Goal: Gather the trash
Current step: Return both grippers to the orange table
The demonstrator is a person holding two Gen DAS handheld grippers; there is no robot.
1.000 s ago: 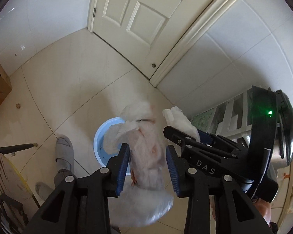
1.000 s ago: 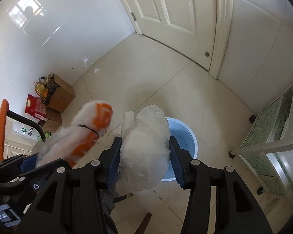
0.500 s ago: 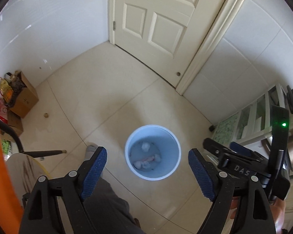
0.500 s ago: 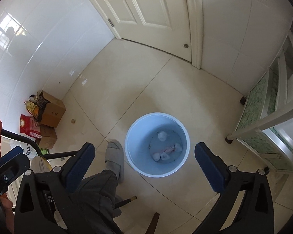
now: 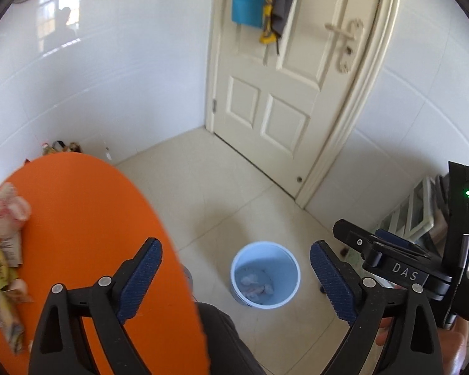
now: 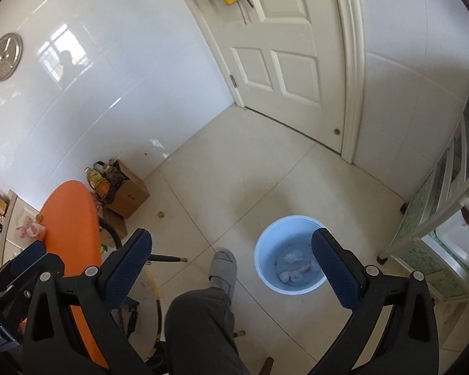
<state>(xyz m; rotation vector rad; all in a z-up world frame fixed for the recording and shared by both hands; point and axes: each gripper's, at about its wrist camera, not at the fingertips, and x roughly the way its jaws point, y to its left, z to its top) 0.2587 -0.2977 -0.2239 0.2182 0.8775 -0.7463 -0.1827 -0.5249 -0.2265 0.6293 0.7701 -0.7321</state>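
A pale blue bin [image 5: 265, 254] stands on the tiled floor, with crumpled white and pinkish trash [image 5: 256, 284] at its bottom. My left gripper [image 5: 234, 245] hangs high above it with its jaws opening and nothing between them. My right gripper [image 6: 231, 234] is wide open and empty, up above the floor with the bin [image 6: 284, 234] and its trash [image 6: 294, 270] low to the right. More crumpled wrappers [image 5: 6, 212] lie on the orange table [image 5: 93, 234] at the left. The right gripper's body [image 5: 403, 273] shows at the right edge of the left wrist view.
A person's grey trouser leg and slippered foot [image 6: 223, 265] are beside the bin. A cardboard box [image 6: 128, 193] with bottles sits by the white tiled wall. A closed white door [image 5: 275, 106] is ahead, and a white shelf unit [image 6: 447, 218] stands at the right.
Both grippers let go of their white bags, which dropped into the bin. Both opened wide and rose away from it, and the orange table came into the left wrist view.
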